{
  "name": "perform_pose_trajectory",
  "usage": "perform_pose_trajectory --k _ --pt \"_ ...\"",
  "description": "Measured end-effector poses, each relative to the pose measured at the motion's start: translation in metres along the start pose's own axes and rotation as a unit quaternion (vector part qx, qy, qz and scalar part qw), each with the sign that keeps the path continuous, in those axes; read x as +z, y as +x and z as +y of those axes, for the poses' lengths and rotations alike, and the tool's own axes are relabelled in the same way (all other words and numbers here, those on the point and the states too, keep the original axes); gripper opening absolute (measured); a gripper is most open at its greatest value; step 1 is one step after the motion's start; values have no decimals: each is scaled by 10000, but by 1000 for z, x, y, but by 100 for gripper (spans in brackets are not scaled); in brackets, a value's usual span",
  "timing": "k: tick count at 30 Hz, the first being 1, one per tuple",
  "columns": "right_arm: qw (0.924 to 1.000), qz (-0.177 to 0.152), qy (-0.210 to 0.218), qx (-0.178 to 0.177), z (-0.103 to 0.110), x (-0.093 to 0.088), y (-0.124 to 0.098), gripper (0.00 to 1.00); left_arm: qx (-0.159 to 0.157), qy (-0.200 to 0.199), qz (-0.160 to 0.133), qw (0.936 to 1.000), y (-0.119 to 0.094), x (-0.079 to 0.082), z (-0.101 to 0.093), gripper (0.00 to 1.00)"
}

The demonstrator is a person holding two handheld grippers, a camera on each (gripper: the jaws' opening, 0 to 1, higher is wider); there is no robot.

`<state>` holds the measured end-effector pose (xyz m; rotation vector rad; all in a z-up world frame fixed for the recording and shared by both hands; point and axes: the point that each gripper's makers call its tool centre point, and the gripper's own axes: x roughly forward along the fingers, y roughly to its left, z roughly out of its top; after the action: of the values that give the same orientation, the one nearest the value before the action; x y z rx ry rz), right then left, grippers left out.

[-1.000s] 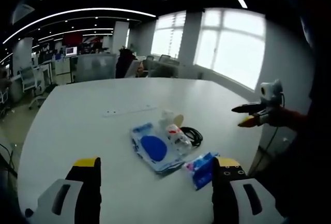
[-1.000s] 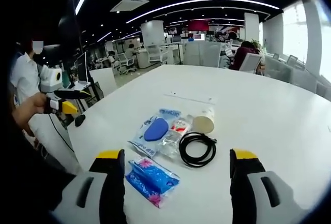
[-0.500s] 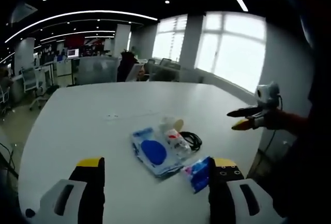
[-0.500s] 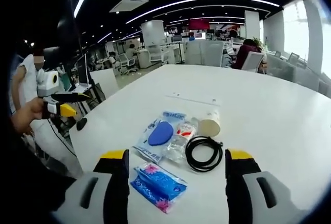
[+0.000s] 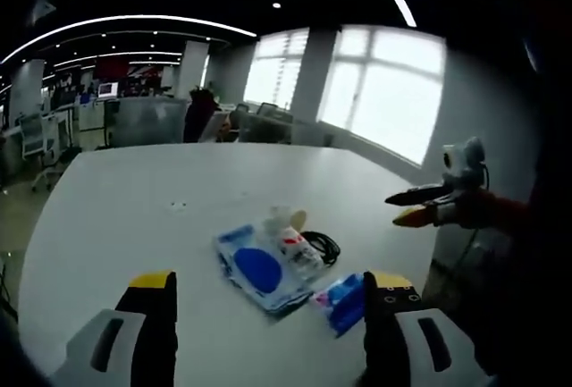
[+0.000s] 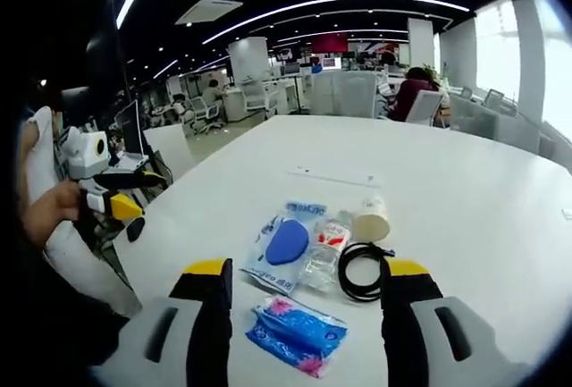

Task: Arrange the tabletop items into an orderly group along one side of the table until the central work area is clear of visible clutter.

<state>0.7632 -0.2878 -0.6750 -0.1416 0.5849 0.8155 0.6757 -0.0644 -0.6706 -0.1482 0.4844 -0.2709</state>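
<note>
White tabletop (image 6: 465, 181) carries one small cluster near its edge: a clear packet with a blue oval (image 6: 288, 242), a crinkly clear wrapper w/ red print (image 6: 326, 246), a pale cup on its side (image 6: 371, 220), a coiled black cable (image 6: 360, 270) and a blue floral tissue pack (image 6: 296, 332). The packet, wrapper, cup and cable are seen touching or overlapping; the tissue pack lies just beside them, nearest the person.

Risks, as judged: the film packets are thin and slick, so a pinch could slip or drag a neighbour along. The tipped cup can be set rolling if nudged. The cable may uncoil or snag the wrapper when lifted. The tissue pack sits near the edge and could be pushed off by a careless sweep.

Right hand-held gripper (image 6: 302, 273): jaws spread wide, nothing held, nothing touched; the tissue pack is framed between them, approx. centred. Left hand-held gripper (image 5: 266, 281): likewise released and wide, above the tabletop, clear of all items; in the right gripper view it (image 6: 121, 204) is seen off to the side, held in a hand (image 6: 49, 213).
</note>
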Motion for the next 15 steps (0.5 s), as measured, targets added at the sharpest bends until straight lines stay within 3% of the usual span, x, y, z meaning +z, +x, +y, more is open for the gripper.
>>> perform_pose_trajectory --k 3,10,15 --pt "9999 47 51 -93 5 -1 6 62 -23 187 6 9998 -6 1 8 86" --pt "9996 40 -33 -294 23 14 10 61 -85 459 82 9989 -19 -1 36 86" --pt "9995 -72 -135 -277 36 27 14 59 -200 708 86 9973 -24 -5 36 85"
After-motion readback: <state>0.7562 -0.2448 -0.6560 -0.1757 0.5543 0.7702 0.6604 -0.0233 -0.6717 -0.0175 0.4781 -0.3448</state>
